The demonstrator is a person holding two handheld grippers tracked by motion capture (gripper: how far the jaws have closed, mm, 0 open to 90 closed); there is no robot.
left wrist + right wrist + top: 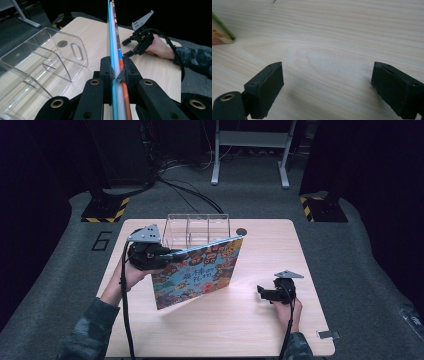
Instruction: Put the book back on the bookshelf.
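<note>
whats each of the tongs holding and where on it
Left tongs clamp the picture book by its top edge near a corner; right tongs are open, empty.

surface: wooden table (240, 325) | on it: clear organizer (197, 231), book (197, 272) corner

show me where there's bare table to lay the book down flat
Bare wood lies along the near edge of the table, and between the book and the right gripper. It is crowded at the back left, where the clear organizer stands behind the left gripper.

A large "6" on the grey floor (60, 270) left of the table (270, 320)
</note>
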